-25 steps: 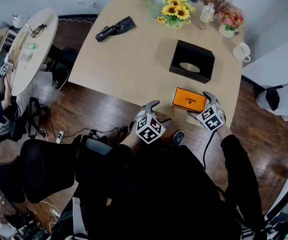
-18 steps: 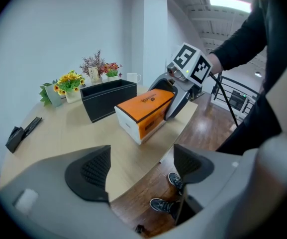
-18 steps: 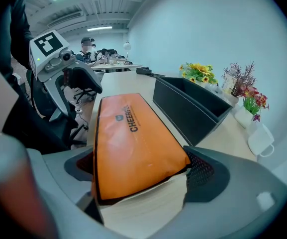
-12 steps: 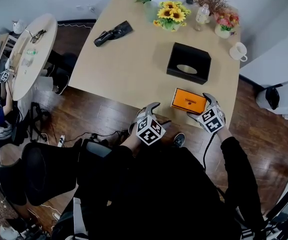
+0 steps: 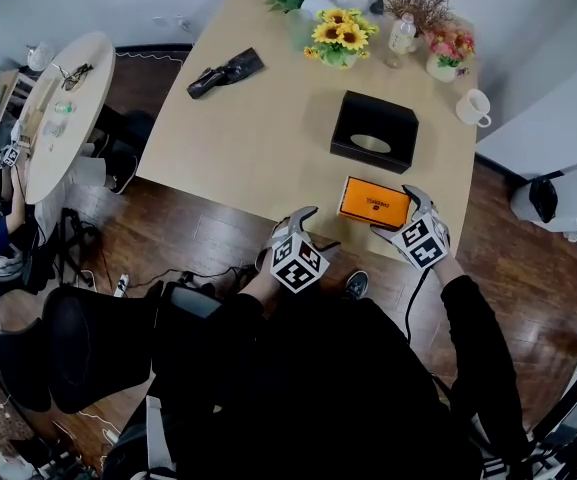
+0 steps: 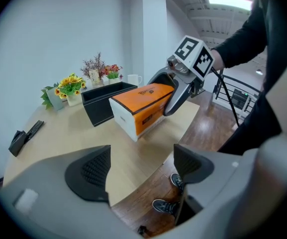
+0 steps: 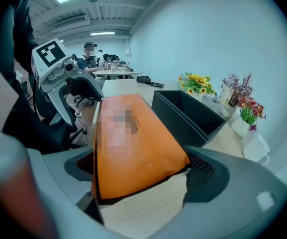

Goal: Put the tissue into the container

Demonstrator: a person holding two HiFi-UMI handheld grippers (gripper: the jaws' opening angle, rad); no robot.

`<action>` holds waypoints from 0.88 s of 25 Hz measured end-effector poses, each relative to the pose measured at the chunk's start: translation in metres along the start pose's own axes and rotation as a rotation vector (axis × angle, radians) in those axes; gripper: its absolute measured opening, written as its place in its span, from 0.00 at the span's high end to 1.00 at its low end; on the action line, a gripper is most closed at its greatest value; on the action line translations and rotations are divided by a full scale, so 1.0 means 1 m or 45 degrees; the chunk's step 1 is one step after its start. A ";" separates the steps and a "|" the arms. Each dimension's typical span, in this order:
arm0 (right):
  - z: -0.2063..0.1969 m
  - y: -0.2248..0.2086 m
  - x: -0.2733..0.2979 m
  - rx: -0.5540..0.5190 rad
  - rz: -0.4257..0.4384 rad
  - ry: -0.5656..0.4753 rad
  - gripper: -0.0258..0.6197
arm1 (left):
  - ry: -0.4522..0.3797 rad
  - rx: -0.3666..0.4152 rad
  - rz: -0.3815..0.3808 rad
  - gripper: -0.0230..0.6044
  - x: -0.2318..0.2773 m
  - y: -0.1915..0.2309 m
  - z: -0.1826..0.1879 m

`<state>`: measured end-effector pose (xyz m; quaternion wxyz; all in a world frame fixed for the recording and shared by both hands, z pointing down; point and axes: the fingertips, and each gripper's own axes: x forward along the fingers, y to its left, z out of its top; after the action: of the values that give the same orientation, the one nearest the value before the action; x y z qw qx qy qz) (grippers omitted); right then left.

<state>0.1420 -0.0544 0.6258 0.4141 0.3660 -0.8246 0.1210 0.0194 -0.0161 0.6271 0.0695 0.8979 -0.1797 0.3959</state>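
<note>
Container point(image 5: 373, 131): black rectangular box, open at the top, with a pale oval showing in its floor. It stands on the light wooden table point(image 5: 258, 138) and is the reference for every position below.
Tissue pack point(image 5: 376, 201): carton with an orange top and white sides, just beside the container on the side facing the person. A narrow strip of table separates the two. It lies outside the container, close to the table's near edge; whether it rests fully on the wood or is raised slightly cannot be told.
Right gripper point(image 5: 396, 212): jaws clamped on one short end of the tissue pack. One pad presses the face turned toward the container, the other the opposite face.
Left gripper point(image 6: 141, 166): jaws apart, nothing between the pads. It is held on the person's side of the container, beyond the tissue pack and off the table's edge. Through the gap appear the table edge, the wooden floor and the person's shoes point(image 6: 165, 205).
Sunflowers point(image 5: 338, 36): yellow bunch in a vase on the far side of the container, well apart from it.
Bottle point(image 5: 400, 36) and pink flowers point(image 5: 446, 53): also beyond the container's far side, beside the sunflowers.
Mug point(image 5: 471, 107): white, near the container toward the person's right, not touching it.
Dark object point(image 5: 225, 71): flat and black, well apart from the container toward the person's left; its kind cannot be made out.
</note>
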 end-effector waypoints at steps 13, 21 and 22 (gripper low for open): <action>0.021 -0.010 -0.014 -0.022 -0.021 -0.054 0.17 | -0.007 0.004 0.006 0.35 -0.001 0.006 0.003; 0.036 -0.023 -0.026 -0.034 -0.046 -0.086 0.17 | -0.026 0.003 0.008 0.35 -0.003 0.009 0.010; 0.038 -0.024 -0.027 -0.038 -0.046 -0.089 0.17 | -0.032 0.000 0.008 0.35 -0.003 0.010 0.012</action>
<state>0.1468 -0.0762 0.5788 0.3925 0.3787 -0.8335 0.0885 0.0215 -0.0274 0.6168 0.0658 0.9021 -0.1834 0.3850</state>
